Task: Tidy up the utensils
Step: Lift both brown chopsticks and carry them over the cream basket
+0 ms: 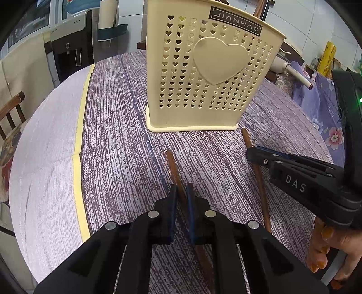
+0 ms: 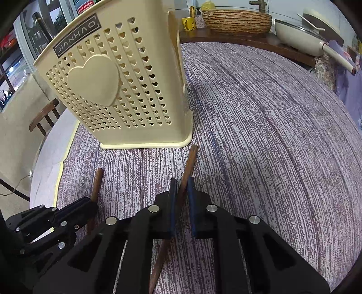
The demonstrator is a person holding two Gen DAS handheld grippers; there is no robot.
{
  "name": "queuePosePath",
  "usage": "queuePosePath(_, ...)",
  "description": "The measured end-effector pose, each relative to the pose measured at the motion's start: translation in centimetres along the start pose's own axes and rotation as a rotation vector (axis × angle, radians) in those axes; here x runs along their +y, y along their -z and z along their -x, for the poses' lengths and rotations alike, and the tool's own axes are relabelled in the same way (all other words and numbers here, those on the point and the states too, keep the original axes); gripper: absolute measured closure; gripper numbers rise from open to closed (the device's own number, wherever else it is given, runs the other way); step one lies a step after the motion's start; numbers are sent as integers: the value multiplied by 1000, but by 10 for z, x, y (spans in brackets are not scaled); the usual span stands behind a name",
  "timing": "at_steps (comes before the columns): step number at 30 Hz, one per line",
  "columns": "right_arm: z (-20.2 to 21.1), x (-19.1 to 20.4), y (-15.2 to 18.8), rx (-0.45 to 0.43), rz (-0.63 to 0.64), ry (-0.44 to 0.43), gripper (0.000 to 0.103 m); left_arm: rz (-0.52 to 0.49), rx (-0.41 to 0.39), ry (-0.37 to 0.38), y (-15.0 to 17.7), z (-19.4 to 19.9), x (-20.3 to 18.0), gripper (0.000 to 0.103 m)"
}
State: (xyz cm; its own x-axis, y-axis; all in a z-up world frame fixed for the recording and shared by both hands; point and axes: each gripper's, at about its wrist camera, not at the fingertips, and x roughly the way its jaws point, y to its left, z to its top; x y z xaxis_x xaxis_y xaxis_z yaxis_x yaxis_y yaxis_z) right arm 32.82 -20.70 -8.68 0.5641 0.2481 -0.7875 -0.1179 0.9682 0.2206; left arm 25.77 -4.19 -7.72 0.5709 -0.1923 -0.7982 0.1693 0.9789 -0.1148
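Observation:
A cream plastic utensil holder (image 1: 203,74) with heart-shaped holes stands upright on the purple woven tablecloth; it also shows in the right wrist view (image 2: 117,90). Two brown wooden chopsticks lie in front of it. My left gripper (image 1: 182,192) is shut on the left chopstick (image 1: 173,167), low at the cloth. My right gripper (image 2: 182,187) is shut on the right chopstick (image 2: 190,160), also low at the cloth. The right gripper shows in the left wrist view (image 1: 253,153) over its chopstick (image 1: 260,181). The left gripper shows in the right wrist view (image 2: 88,203) with its chopstick (image 2: 97,181).
The tablecloth (image 2: 271,135) spreads right and forward. A yellow stripe (image 1: 79,135) edges the cloth on the left. A woven basket (image 2: 237,20) and a white pan (image 2: 298,36) stand at the far edge. A wooden chair (image 1: 11,108) stands left of the table.

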Motion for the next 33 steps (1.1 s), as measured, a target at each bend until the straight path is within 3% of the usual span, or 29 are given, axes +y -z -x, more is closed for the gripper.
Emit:
queuePosePath(16,22,-28,8,-25,-151,-179,94,52,-38,71,-1,20,12,95)
queuePosePath(33,100,-29,15,-211,-167,-368,95,46,-144,157,-11,66,7,96)
